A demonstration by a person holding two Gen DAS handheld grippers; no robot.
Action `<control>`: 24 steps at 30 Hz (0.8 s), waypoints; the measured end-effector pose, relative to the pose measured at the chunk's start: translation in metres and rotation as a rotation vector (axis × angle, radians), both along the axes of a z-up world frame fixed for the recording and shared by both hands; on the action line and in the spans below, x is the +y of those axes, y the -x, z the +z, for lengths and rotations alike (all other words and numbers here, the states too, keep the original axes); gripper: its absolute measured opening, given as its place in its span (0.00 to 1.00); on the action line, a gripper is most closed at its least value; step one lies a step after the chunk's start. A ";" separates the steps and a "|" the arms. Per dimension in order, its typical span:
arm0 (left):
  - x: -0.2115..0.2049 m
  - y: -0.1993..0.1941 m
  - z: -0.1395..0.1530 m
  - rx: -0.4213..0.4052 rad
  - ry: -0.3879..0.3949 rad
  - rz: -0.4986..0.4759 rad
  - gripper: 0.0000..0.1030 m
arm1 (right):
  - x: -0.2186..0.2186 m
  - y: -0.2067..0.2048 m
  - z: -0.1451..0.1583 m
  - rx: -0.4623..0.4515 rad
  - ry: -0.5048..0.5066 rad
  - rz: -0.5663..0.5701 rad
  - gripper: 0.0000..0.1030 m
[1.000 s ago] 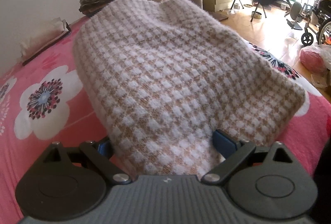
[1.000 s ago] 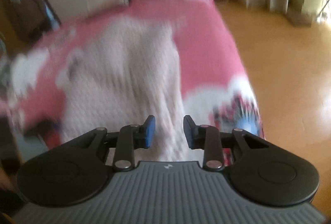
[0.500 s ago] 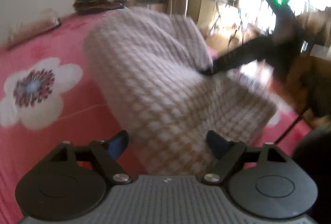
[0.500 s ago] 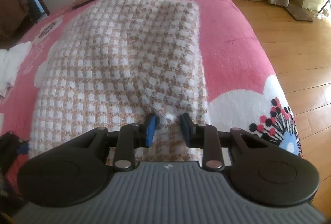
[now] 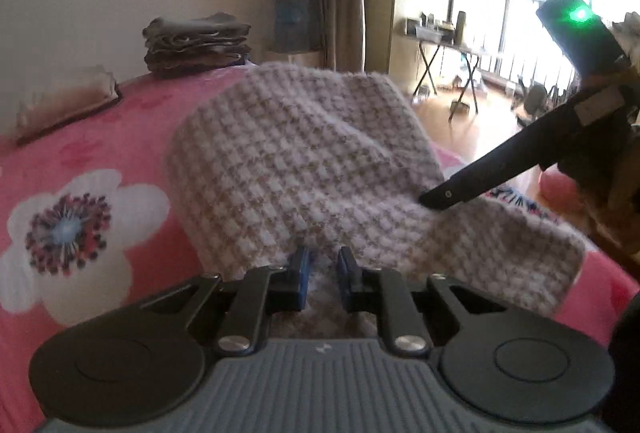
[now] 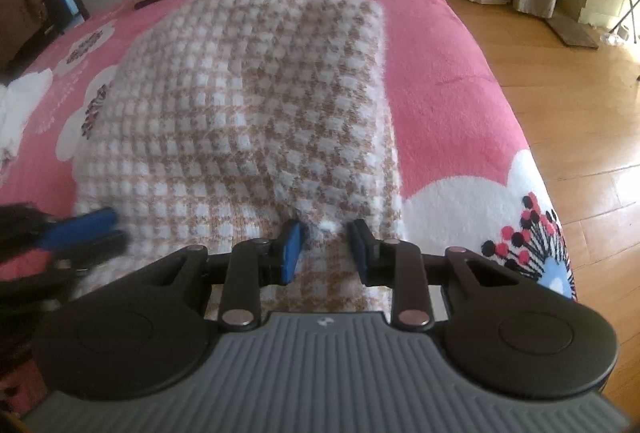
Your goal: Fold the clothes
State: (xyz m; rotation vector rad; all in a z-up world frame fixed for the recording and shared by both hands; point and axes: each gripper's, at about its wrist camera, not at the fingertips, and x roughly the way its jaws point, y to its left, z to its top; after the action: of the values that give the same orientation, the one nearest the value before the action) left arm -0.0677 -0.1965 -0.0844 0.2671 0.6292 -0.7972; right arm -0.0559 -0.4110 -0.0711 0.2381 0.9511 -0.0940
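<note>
1. Sweater (image 5: 304, 169) lies mid-frame on the bed (image 5: 100, 137).
2. My left hand-held gripper (image 5: 322, 265) is closing on its near hem; the right one (image 6: 326, 235) pinches the hem.
3. Next, I judge: lift both corners evenly and fold forward.

I see a fuzzy knit sweater (image 6: 256, 105) in tan-and-white check on the bed's (image 6: 448, 81) plush pink fleece cover. Beside the bed, the wooden floor (image 6: 568, 105) looks glossy. My right gripper (image 6: 326, 247) is matt black plastic.
</note>
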 end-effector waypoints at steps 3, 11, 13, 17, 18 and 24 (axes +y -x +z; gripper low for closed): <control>0.006 0.001 0.001 0.017 0.012 0.015 0.16 | 0.011 -0.008 0.017 0.051 0.067 0.031 0.24; 0.008 0.003 0.001 0.014 0.054 0.019 0.17 | 0.067 -0.055 0.111 -0.201 0.194 0.227 0.19; 0.010 0.001 -0.001 0.026 0.070 0.014 0.16 | 0.070 -0.082 0.090 -0.169 0.186 0.251 0.19; 0.010 -0.004 -0.004 0.078 0.111 -0.004 0.18 | 0.058 -0.096 -0.014 0.002 0.310 0.271 0.15; 0.010 -0.002 -0.004 0.076 0.110 -0.006 0.18 | 0.057 -0.096 -0.006 0.002 0.297 0.259 0.15; 0.012 -0.001 -0.005 0.078 0.118 0.003 0.18 | 0.062 -0.098 0.054 -0.029 0.278 0.261 0.15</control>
State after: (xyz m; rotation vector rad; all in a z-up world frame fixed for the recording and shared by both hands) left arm -0.0666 -0.1846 -0.0890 0.1276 0.6531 -0.8423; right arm 0.0421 -0.3487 -0.0169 -0.1414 0.9210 0.0180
